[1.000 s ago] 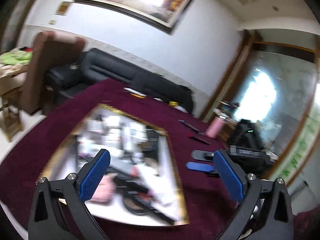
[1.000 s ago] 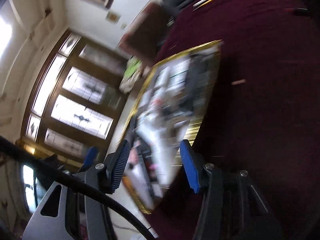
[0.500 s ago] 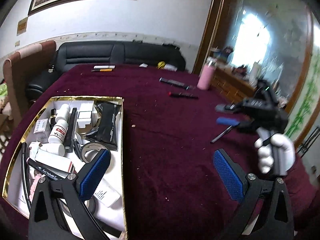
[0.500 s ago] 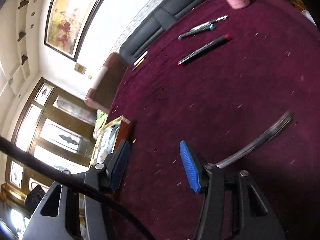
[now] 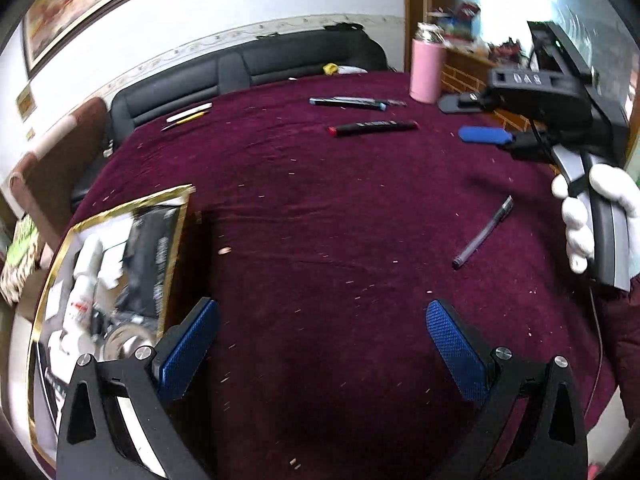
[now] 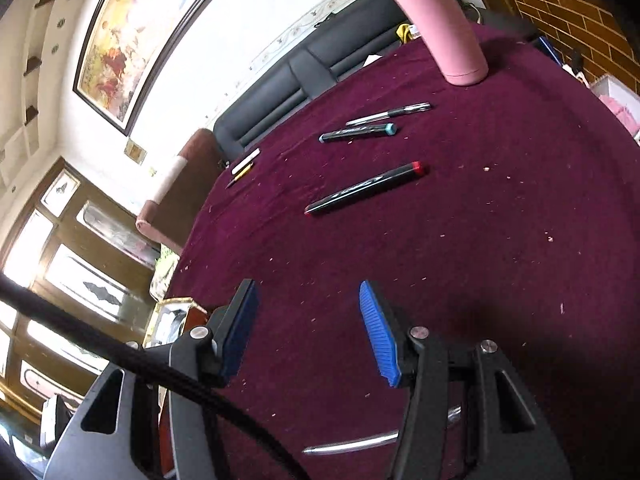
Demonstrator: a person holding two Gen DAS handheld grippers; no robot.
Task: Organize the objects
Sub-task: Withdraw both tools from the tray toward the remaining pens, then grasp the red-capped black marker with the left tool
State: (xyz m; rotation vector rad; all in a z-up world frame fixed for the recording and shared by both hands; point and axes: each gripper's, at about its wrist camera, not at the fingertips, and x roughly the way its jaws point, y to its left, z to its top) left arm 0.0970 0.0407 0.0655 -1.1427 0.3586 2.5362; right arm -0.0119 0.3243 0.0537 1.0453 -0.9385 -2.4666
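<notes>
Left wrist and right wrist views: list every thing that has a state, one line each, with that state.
left claw: open, empty
right claw: open, empty
gold-rimmed box: open, filled with items
pink bottle: upright, capped
red-tipped marker: lying flat, capped
teal-tipped marker: lying flat
grey pen: lying flat, apart from the others

Pens scattered across the cloth-covered table (image 5: 320, 208), everything placed by the flask (image 5: 427, 70).

The flask stands upright at the table's far right edge. Just left of its base lie two pens (image 5: 352, 101) end to end; nearer than those, a marker (image 5: 373, 127) lies crosswise. Well nearer and right, a lone pen (image 5: 482, 233) lies slanted. Far left of the flask, by the sofa (image 5: 248, 70) behind the table, another pen pair (image 5: 187, 116). The open box (image 5: 176, 240), with its contents inside, sits at the near left.
</notes>
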